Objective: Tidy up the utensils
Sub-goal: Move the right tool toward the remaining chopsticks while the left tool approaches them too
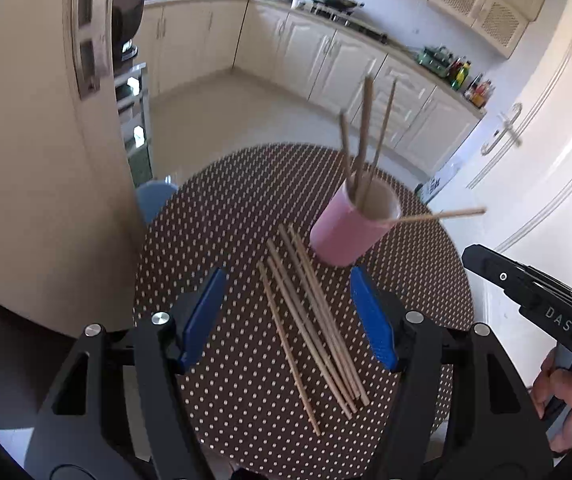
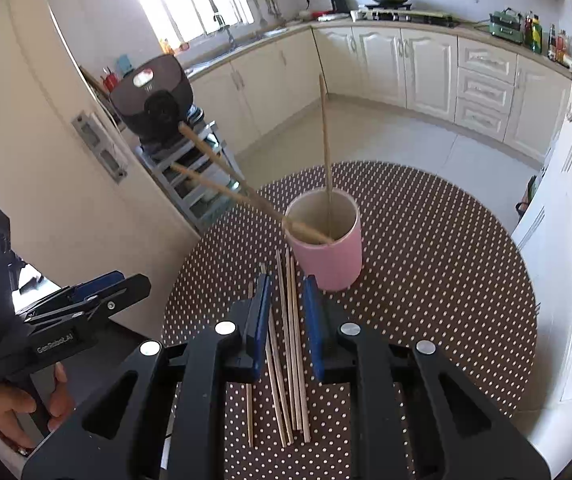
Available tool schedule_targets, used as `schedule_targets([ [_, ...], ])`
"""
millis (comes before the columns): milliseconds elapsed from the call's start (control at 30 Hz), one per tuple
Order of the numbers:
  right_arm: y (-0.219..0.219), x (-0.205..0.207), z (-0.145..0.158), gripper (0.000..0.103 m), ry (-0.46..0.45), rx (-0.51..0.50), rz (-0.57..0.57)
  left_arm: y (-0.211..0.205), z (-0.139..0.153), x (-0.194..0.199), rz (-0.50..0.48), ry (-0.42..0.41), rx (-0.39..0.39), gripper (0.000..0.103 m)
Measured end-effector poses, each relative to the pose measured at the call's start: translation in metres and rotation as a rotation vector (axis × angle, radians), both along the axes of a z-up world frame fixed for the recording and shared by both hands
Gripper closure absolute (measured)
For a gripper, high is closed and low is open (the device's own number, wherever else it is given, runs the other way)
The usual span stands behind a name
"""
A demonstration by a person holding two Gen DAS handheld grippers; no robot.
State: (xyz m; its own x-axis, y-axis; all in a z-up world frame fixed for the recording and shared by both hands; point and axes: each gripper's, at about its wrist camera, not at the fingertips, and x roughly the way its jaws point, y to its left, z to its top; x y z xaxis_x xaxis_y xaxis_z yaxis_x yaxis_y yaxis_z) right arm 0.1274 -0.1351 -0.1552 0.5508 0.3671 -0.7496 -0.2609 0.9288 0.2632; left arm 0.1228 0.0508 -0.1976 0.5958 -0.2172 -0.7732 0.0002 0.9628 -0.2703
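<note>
A pink cup (image 1: 346,236) (image 2: 330,260) stands on the round brown dotted table (image 1: 226,208) (image 2: 426,260). Several wooden chopsticks (image 1: 364,136) (image 2: 326,140) stick out of it, and one chopstick (image 1: 438,216) leans far over its rim. More loose chopsticks (image 1: 310,328) (image 2: 286,360) lie in a bunch on the table in front of the cup. Above this bunch my left gripper (image 1: 286,276) (image 2: 134,284) hangs wide open and holds nothing. My right gripper (image 2: 286,280) hovers over the same bunch, its jaws a narrow gap apart, with nothing pressed between its pads.
A tall cream cabinet (image 1: 46,140) stands close to the table's left side, with a blue stool (image 1: 154,200) beside it. On the right is a white door (image 1: 526,184). A metal rack carrying a black appliance (image 2: 158,96) stands beyond the table. A person's hand (image 1: 566,400) holds the right gripper.
</note>
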Motion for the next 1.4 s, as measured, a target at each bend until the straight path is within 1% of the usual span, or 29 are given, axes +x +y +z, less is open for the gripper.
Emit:
schedule_targets([
  [200, 0.009, 0.008, -0.026, 0.087, 0.07, -0.016, 0.032, -0.005, -0.031, 0.01, -0.007, 0.109, 0.008, 0.038],
  [267, 0.011, 0.012, -0.035, 0.087, 0.098, -0.017, 0.04, -0.007, -0.045, 0.017, -0.005, 0.161, 0.007, 0.038],
  [500, 0.015, 0.029, -0.069, 0.087, 0.201, -0.014, 0.06, -0.018, -0.087, 0.043, -0.008, 0.282, 0.018, 0.038],
  [700, 0.02, 0.045, -0.102, 0.087, 0.297, 0.01, 0.075, -0.026, -0.122, 0.065, -0.003, 0.378, 0.061, 0.039],
  [867, 0.027, 0.055, -0.126, 0.087, 0.338, -0.009, 0.091, -0.032, -0.145, 0.08, 0.002, 0.43, 0.107, 0.039],
  [900, 0.028, 0.057, -0.13, 0.087, 0.346, -0.008, 0.09, -0.031, -0.147, 0.083, 0.008, 0.439, 0.115, 0.039],
  [1033, 0.034, 0.065, -0.142, 0.086, 0.358, -0.028, 0.1, -0.039, -0.151, 0.09, 0.008, 0.427, 0.142, 0.039],
  [1167, 0.039, 0.072, -0.148, 0.085, 0.365, -0.04, 0.108, -0.04, -0.152, 0.097, -0.003, 0.43, 0.166, 0.04],
  [1300, 0.049, 0.077, -0.152, 0.085, 0.353, -0.082, 0.137, -0.042, -0.148, 0.091, -0.014, 0.414, 0.2, 0.05],
  [1400, 0.061, 0.078, -0.153, 0.085, 0.328, -0.136, 0.17, -0.038, -0.147, 0.086, -0.014, 0.409, 0.192, 0.053],
])
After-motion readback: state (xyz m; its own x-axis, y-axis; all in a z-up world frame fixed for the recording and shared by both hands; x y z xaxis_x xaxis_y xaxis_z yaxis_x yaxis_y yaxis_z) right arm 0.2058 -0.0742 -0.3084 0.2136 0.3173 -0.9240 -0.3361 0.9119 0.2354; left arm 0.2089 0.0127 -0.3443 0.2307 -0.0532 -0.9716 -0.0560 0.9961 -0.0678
